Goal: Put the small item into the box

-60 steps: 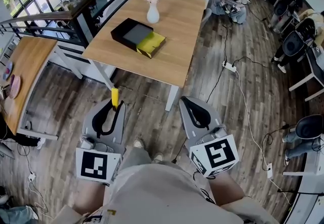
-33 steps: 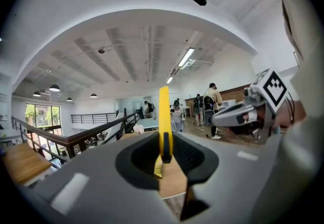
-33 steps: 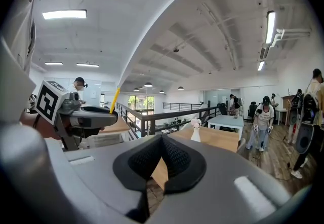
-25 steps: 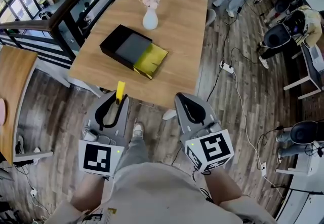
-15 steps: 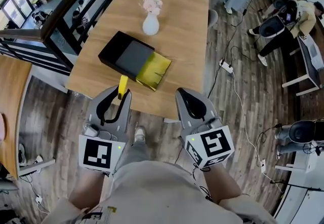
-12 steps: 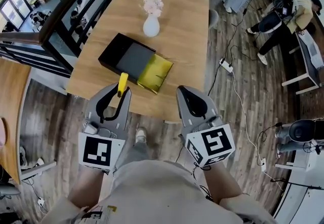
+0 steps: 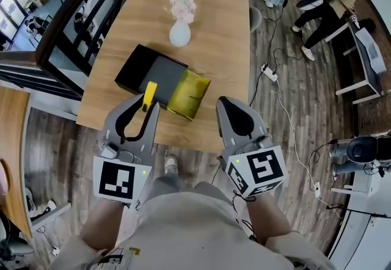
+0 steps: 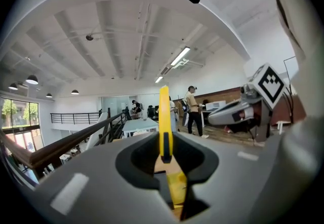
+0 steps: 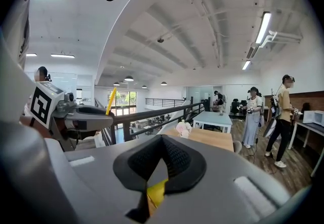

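Small item [image 7: 149, 90] clamped, L gripper [image 7: 146, 104].

- The small item [image 7: 148, 93] is bright yellow.
- The box [image 7: 129, 73] is black outside and grey inside, with a glossy yellow section [image 7: 189, 94].
- The vase [image 7: 179, 35] is white and its flowers [image 7: 182, 7] are pale pink.
- The table [image 7: 226, 30] is light wood grain.
- The left gripper [image 7: 145, 104] and right gripper [image 7: 227, 104] are grey with black pads and black-and-white square markers.
- The floor [image 7: 293, 98] is dark brown planks.
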Demonstrator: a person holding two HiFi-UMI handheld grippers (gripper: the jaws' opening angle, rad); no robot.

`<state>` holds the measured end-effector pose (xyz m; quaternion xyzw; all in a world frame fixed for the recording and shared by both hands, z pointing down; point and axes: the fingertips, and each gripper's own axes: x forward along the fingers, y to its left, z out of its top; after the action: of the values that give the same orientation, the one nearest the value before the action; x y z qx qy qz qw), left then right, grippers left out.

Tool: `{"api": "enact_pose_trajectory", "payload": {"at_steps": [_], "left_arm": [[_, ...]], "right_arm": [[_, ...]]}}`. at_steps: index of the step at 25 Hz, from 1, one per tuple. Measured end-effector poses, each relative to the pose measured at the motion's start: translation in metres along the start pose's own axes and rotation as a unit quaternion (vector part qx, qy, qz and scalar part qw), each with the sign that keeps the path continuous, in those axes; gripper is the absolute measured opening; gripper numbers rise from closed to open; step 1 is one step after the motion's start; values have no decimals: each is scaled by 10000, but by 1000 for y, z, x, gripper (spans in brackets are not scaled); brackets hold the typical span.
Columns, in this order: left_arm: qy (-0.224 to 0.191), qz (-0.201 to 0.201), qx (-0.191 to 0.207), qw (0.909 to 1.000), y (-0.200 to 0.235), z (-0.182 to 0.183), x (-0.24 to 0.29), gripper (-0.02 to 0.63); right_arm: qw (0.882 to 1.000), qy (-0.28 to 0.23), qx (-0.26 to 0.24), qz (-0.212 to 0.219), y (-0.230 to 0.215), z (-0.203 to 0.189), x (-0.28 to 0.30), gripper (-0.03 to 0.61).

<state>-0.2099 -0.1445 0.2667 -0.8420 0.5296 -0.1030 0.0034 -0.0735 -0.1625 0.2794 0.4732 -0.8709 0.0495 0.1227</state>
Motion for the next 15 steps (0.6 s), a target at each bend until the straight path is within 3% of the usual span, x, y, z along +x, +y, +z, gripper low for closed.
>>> {"api": "enact_pose_trajectory", "payload": {"at_steps": [15], "left_arm": [[120, 49, -37, 9999, -8, 0, 20, 71]], "right_arm": [[9997, -154, 111, -127, -33, 5, 4, 0]]}}
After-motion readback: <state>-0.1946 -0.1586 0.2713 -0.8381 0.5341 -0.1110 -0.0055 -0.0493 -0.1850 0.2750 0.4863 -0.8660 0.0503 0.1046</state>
